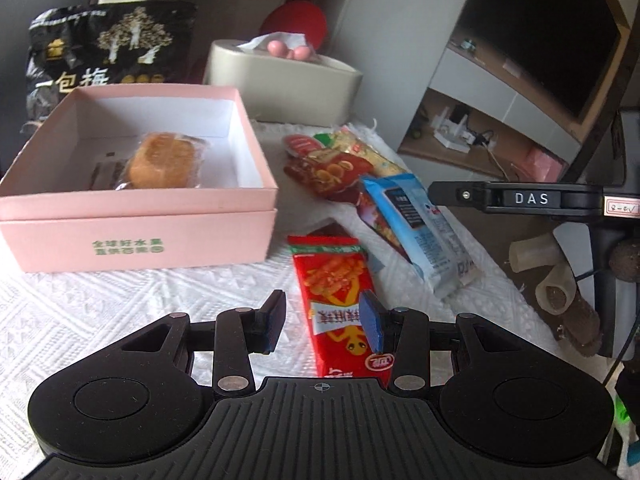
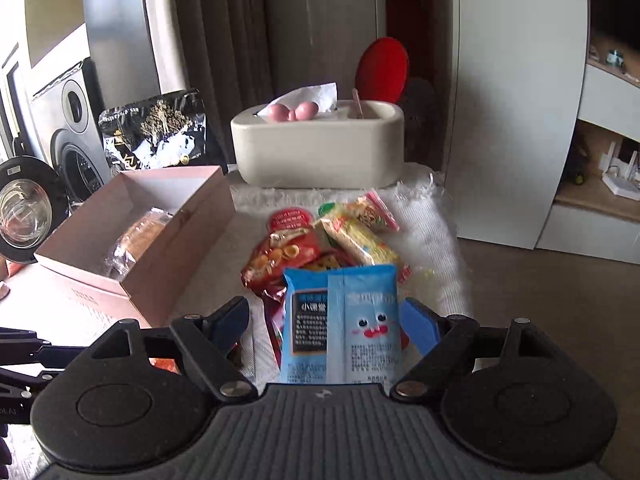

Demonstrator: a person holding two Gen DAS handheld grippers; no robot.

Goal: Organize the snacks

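Lying flat: red snack packet (image 1: 340, 304) on the white textured cloth (image 1: 120, 300), long axis running away from the left wrist camera, near end under the left gripper (image 1: 322, 322).
Left gripper: fingers spread, one on each side of the red snack packet; the right blue pad (image 1: 370, 322) overlaps the packet's edge in the picture, and contact cannot be told.
Blue snack packet: (image 2: 342, 324) long axis pointing away from the right wrist camera, its cartoon face upright in that view; in the left view it (image 1: 420, 232) runs diagonally, propped on other wrappers.
Right gripper: (image 2: 326, 324) fingers spread wide, either side of the blue snack packet, with gaps showing.
Snack pile: (image 2: 320, 240) red and yellow wrappers heaped just beyond the blue snack packet, between it and the tissue box (image 2: 320, 148).
Pink box: (image 1: 136, 232) open, left of the red snack packet; a wrapped golden cake (image 1: 164, 160) lies inside.
Black bag: (image 1: 100, 48) standing behind the pink box.
Tissue box: cream, at the cloth's far edge, a tissue sticking up beside pink balls (image 2: 292, 112).
Red round object: (image 2: 382, 68) behind the tissue box.
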